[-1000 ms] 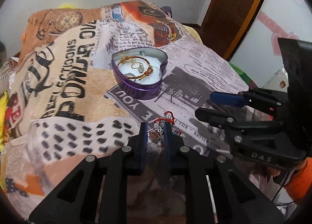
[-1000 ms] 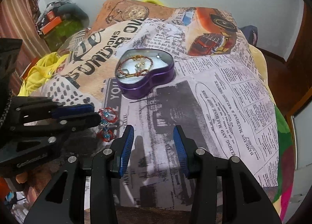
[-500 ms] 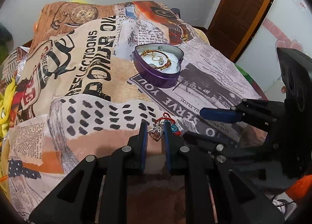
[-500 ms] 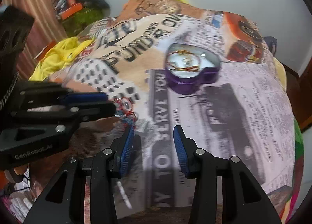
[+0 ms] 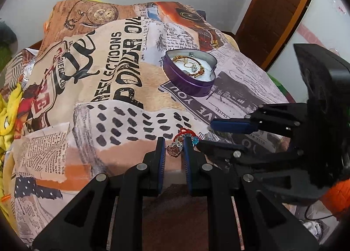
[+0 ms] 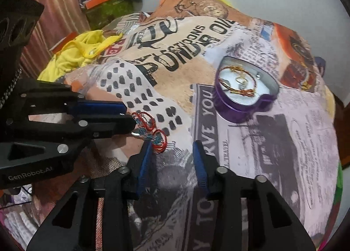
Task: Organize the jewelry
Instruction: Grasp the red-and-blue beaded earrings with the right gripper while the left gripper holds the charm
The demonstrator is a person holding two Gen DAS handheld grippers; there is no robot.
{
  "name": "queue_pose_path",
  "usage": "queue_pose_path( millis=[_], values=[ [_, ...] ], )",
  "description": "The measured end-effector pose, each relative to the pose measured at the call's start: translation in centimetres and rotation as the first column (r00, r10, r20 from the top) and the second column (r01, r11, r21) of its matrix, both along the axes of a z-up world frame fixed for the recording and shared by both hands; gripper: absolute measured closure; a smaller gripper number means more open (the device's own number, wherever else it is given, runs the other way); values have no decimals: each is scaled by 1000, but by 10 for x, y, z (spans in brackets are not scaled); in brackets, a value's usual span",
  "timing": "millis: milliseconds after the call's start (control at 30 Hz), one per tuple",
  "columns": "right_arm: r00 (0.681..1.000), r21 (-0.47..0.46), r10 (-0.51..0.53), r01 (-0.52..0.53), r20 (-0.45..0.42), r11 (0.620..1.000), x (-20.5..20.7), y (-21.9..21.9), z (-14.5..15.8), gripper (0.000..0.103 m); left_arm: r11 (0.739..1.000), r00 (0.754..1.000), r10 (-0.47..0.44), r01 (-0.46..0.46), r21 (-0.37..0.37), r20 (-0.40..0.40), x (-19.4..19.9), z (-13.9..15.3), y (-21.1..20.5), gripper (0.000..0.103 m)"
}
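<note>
Jaws pinch crystal charm [image 5: 174,150] in left view only; right view hides it.

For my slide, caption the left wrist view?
Left gripper pinching a red bracelet, right gripper alongside, purple tin beyond.

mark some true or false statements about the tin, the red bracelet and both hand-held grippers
1. The left hand-held gripper is closed on the red charm bracelet. True.
2. The heart-shaped purple tin has its lid on. False: it is open, with a gold bracelet and rings inside.
3. The right hand-held gripper holds nothing. True: its jaws are apart.
4. The tin sits on bare wood. False: it rests on a printed blanket.
</note>
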State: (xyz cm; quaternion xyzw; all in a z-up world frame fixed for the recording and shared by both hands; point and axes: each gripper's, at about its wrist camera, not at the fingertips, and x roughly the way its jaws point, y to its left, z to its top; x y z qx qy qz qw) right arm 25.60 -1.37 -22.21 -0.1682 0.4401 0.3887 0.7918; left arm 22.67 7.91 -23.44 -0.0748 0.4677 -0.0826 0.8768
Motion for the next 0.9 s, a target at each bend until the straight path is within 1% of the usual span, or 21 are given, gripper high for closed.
queue_pose_path(
  millis=[167,233,367,433,567,733,800,867,900],
  values=[
    [998,14,45,-44,-38,999,6,5,-4,87,999,1000,-2,1,35,9,-3,1,1,88],
    [999,2,22,-22,-43,1000,7,5,-7,88,999,1000,-4,3,53,16,-6,2,0,88],
    [998,-26,-52,50,-47,998,16,1,-10,90,998,1000,-5,4,63,21,-13,4,3,88],
    [996,-19,-64,63,-59,998,18,-3,-8,90,998,1000,-6,4,64,24,-16,7,4,88],
    [992,32,-78,82,-95,996,16,-12,2,89,998,1000,7,-9,66,28,-23,11,10,87],
    [993,55,-89,93,-73,994,16,-15,16,89,998,999,25,-27,62,30,-26,13,15,87],
    [995,44,-86,88,-58,995,15,-12,18,86,998,999,32,-34,62,33,-25,13,16,87],
    [996,26,-86,87,-37,996,17,-10,18,77,997,999,38,-41,68,35,-23,13,17,87],
    [996,18,-87,88,-31,996,18,-9,17,74,997,998,42,-44,68,35,-23,13,18,86]
  ],
)
